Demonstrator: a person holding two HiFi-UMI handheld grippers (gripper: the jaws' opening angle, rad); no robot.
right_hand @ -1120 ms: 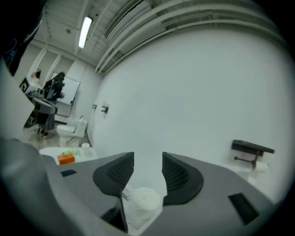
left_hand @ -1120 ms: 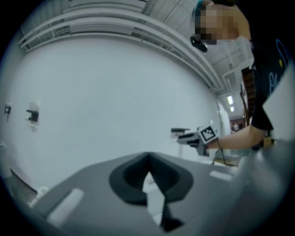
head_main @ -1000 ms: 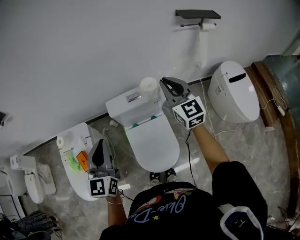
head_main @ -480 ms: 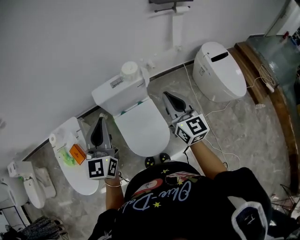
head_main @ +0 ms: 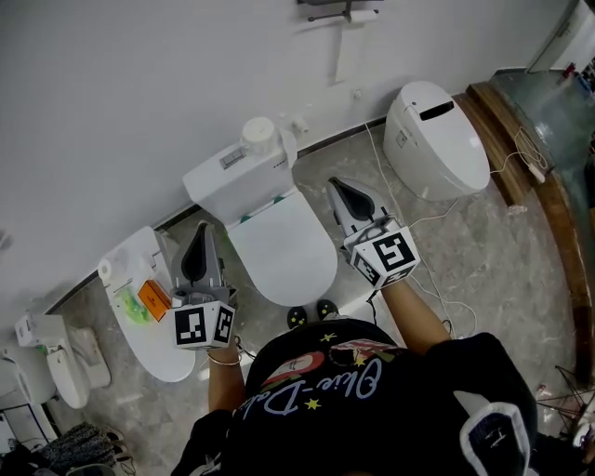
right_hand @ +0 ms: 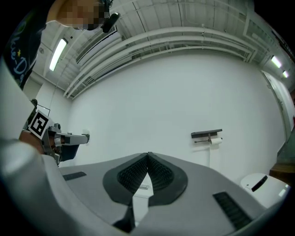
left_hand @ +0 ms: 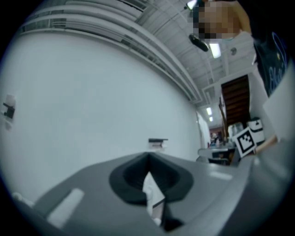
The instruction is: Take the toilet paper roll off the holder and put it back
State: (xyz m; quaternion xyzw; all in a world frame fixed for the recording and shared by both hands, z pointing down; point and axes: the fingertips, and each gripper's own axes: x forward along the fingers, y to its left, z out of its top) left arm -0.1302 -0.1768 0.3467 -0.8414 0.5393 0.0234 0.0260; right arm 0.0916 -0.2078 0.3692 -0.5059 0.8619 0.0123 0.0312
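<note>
My right claw [head_main: 335,185] is closed tip to tip with nothing between the pads, and my left claw [head_main: 200,229] is shut the same way. Both are empty. In the head view the right one hangs at about three o'clock of the middle toilet [head_main: 279,256], over the stone floor [head_main: 483,260]. The left one hangs at about nine o'clock of it. Both point up toward the white wall [head_main: 139,84].

The toilet paper roll [head_main: 364,15] sits on its dark holder [head_main: 325,4] on that wall, at twelve o'clock on the very top edge of the head view, well apart from both claws, with a strip of paper hanging down from it. In the right gripper view the roll [right_hand: 215,140] shows at about two o'clock of my closed tips [right_hand: 147,154]. In the left gripper view the holder [left_hand: 157,139] stands at twelve o'clock, just over the shut tips [left_hand: 148,156].

A white cylinder [head_main: 258,131] stands on the middle toilet's tank, and a rounded toilet [head_main: 437,139] sits at two o'clock of my right claw.
</note>
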